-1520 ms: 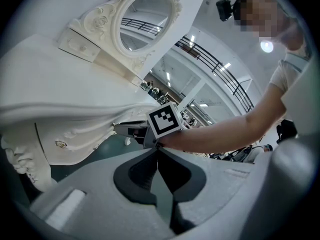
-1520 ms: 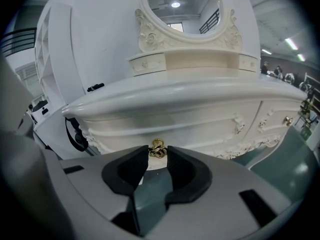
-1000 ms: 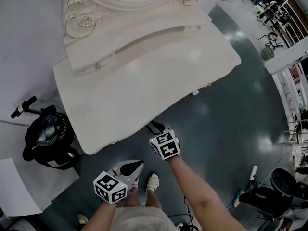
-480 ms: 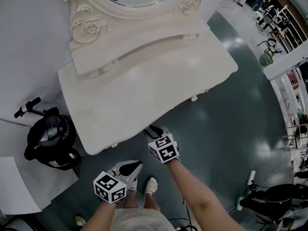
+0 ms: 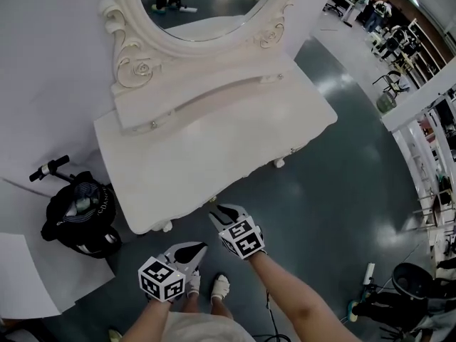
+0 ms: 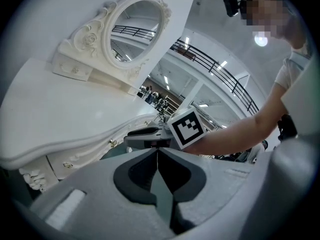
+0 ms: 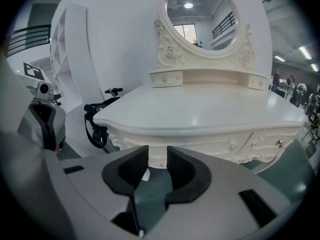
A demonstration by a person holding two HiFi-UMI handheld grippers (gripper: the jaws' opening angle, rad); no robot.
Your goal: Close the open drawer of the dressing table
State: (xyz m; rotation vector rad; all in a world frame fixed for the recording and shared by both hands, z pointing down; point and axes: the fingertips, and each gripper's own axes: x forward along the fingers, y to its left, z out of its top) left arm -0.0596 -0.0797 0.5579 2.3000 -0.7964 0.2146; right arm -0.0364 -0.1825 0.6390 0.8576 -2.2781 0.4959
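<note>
The drawer [image 7: 260, 140] in the table [image 5: 214, 141] front looks flush, probably closed already; fingers are pressed together on my left gripper [image 5: 204, 246], slightly spread on my right gripper [image 5: 216, 216], both empty, near it.

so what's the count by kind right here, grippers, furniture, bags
grippers: 2 (left gripper, right gripper)
dressing table: 1
mirror: 1
black bag: 1
total: 5
</note>
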